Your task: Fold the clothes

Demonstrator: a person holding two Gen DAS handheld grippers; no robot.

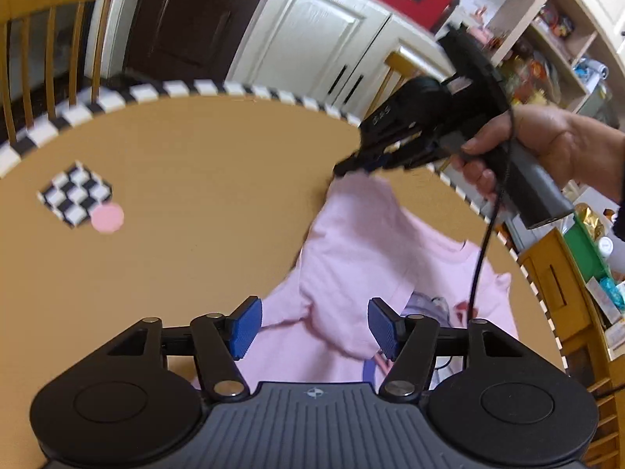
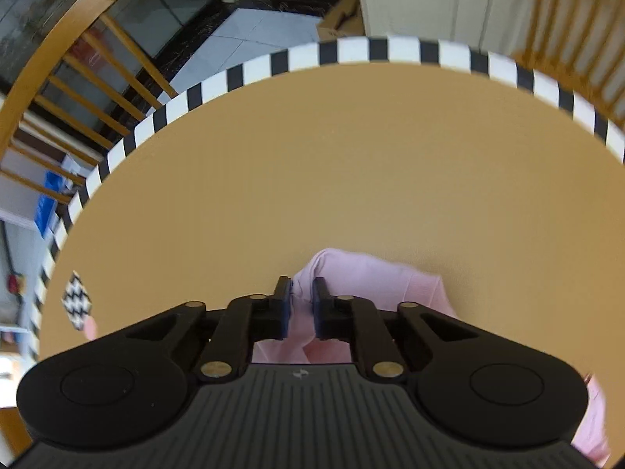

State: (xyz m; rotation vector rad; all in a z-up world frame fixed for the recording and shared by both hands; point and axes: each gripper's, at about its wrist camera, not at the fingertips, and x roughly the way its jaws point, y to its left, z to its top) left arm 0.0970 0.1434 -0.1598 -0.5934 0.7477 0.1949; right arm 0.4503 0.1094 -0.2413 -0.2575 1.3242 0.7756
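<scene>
A pale pink shirt [image 1: 371, 242] lies crumpled on the round tan table [image 1: 195, 148], with a printed picture showing on its near part. In the left wrist view my left gripper [image 1: 314, 326] hangs open just above the shirt's near edge, its blue pads [image 1: 246, 328] wide apart and not pressing the cloth. A hand [image 1: 547, 136] holds my right gripper [image 1: 345, 166], which pinches the shirt's far corner and lifts it off the table. In the right wrist view that gripper [image 2: 302, 293] is shut on a fold of the pink shirt [image 2: 371, 277].
The table's rim [image 2: 351, 49] is striped black and white. A checkered card [image 1: 74, 191] and a pink disc [image 1: 107, 217] lie at the left. Wooden chairs [image 1: 47, 39] [image 2: 58, 78] stand around the table, with white cabinets [image 1: 312, 27] and cluttered shelves [image 1: 547, 39] behind.
</scene>
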